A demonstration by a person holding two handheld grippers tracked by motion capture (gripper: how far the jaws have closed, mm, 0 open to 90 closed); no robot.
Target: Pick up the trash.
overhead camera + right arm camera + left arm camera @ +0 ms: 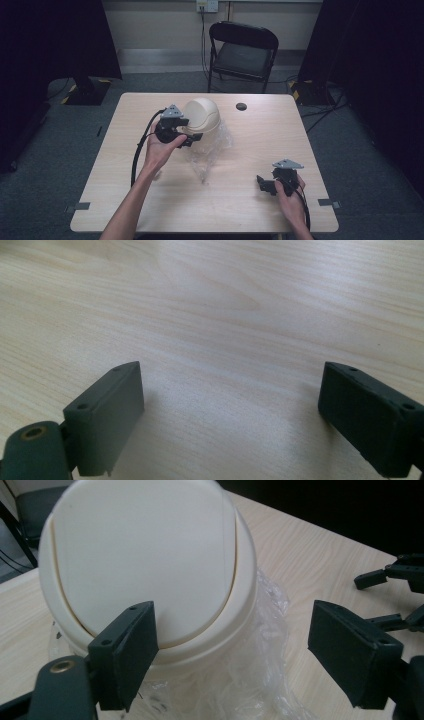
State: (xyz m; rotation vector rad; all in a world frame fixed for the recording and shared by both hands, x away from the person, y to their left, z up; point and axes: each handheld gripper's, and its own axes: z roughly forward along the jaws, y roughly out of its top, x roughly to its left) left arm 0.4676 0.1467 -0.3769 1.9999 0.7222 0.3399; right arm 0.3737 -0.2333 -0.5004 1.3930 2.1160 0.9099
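A cream domed bin lid [202, 116] with a swing flap sits on the far middle of the wooden table [260, 135], on top of a crumpled clear plastic bag [207, 152]. My left gripper [192, 130] is held in the hand just in front of the lid, jaws open. In the left gripper view the lid [145, 565] looms close; one jaw overlaps its lower rim, the other stands off over the bag [240, 680], and nothing is pinched in the left gripper [232, 650]. My right gripper [265, 184] rests low near the front right, open over bare wood [230, 410].
A black folding chair [243, 50] stands beyond the far edge of the table. A small dark round cap [241, 106] lies in the tabletop right of the lid. Black curtains hang at both sides. The right gripper [395, 580] shows far off in the left gripper view.
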